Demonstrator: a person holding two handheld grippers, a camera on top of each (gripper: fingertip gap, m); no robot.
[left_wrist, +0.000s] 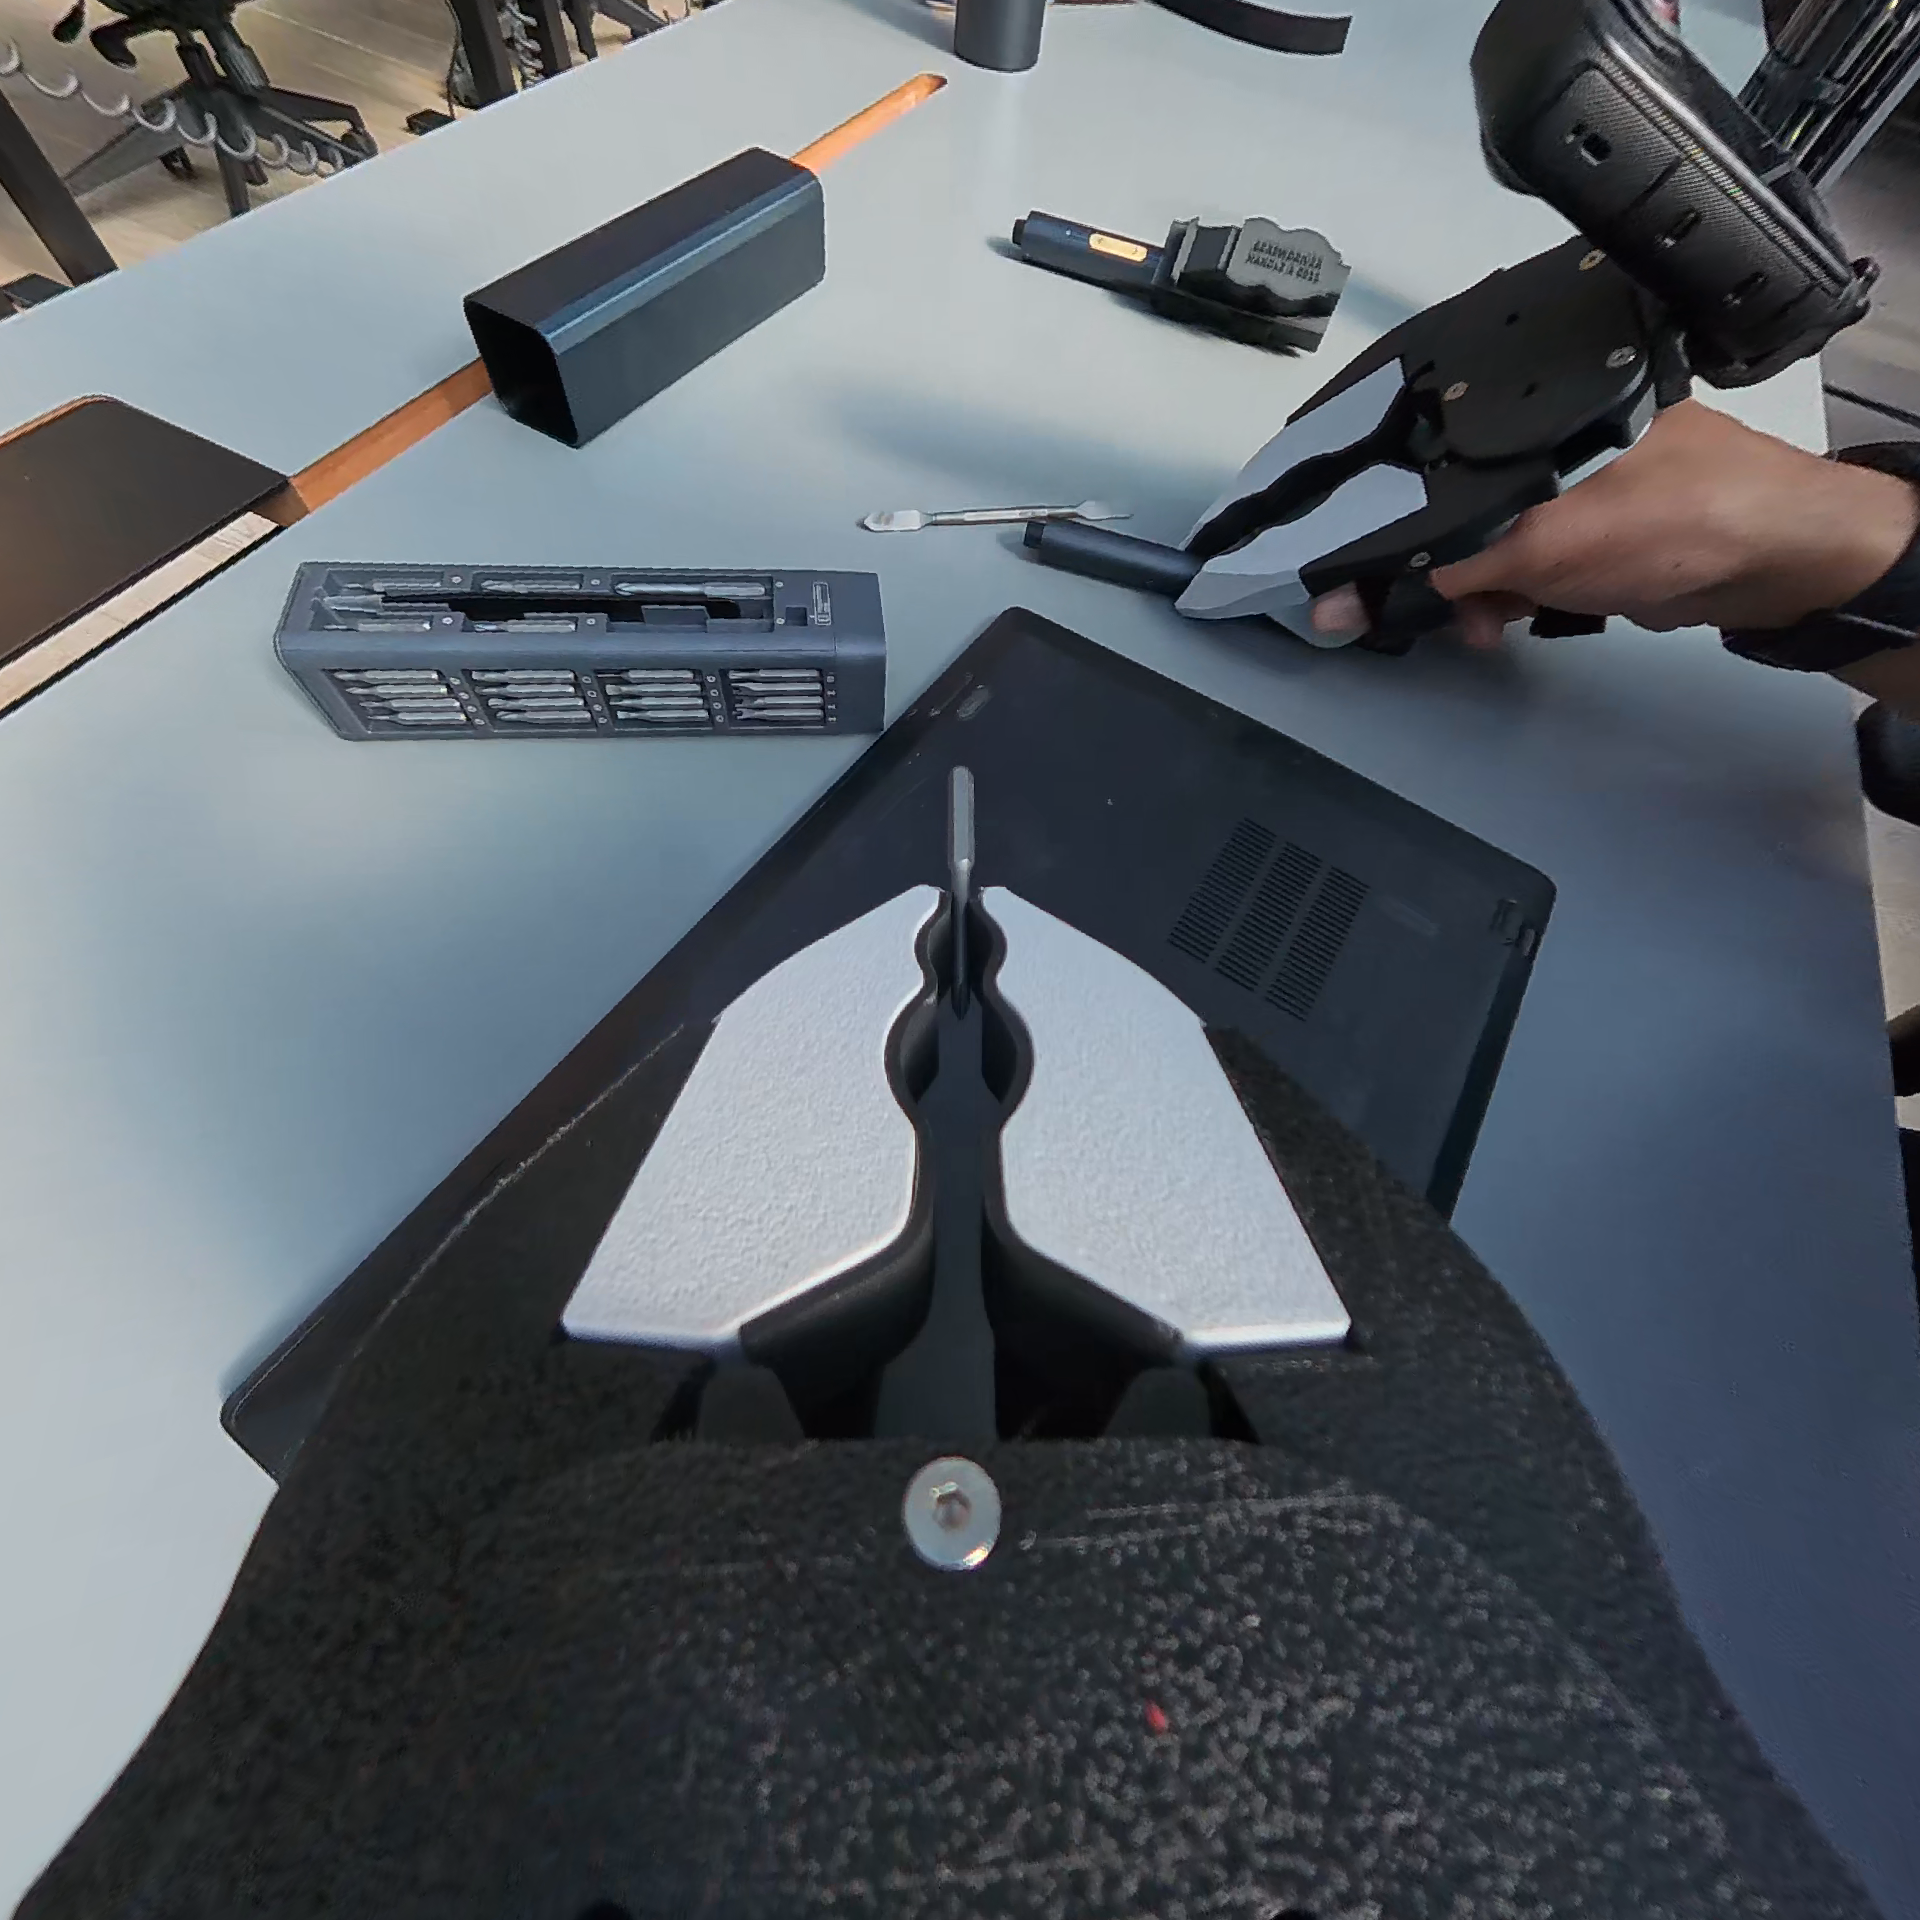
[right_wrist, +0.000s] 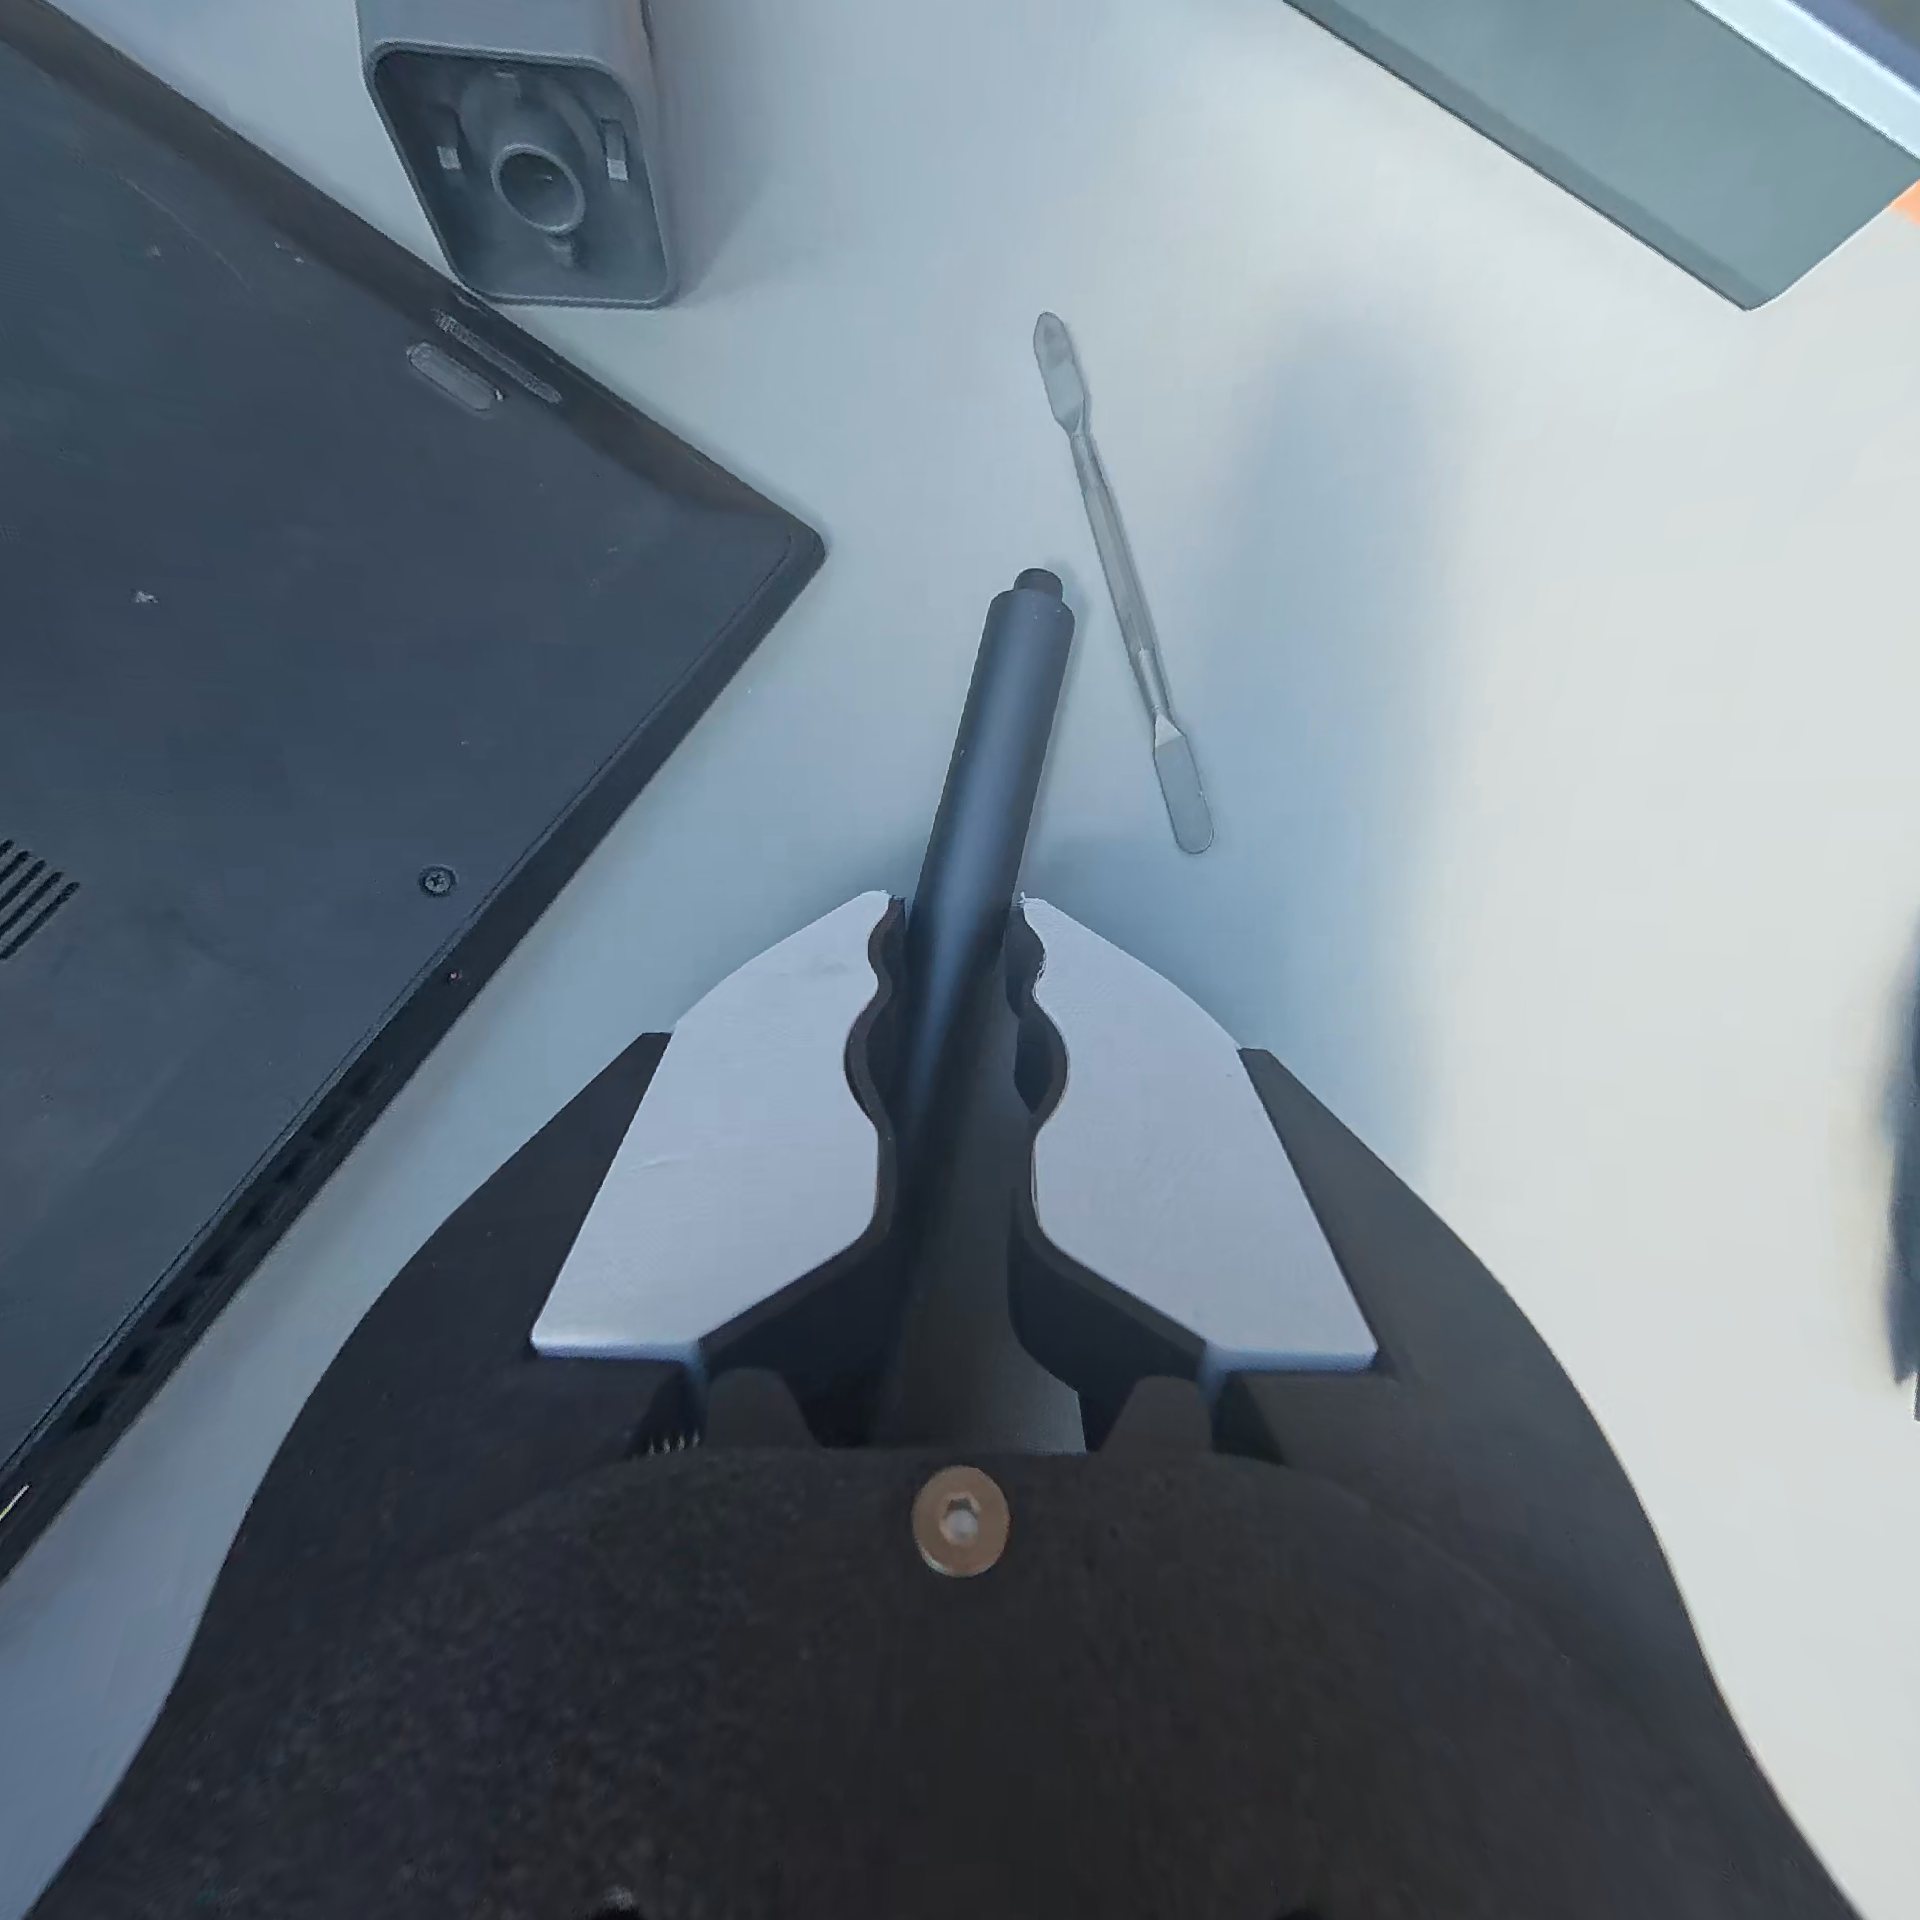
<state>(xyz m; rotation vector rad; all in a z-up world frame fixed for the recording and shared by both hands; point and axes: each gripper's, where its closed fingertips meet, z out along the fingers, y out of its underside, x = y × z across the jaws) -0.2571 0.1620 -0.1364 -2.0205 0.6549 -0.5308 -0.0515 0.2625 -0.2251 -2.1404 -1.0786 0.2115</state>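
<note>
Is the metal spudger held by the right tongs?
No: the metal spudger lies free on the table; the right tongs clamp the dark screwdriver handle.

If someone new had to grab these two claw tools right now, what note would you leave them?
Left gripper: shut on a thin metal screwdriver bit, held over the upturned black laptop.
Right gripper: shut on a dark cylindrical driver handle, low over the pale grey table.
Beside the handle: slim double-ended metal spatula. Left of the laptop: grey bit holder block; its dark sleeve lies apart.
Bit and handle are not joined.
</note>
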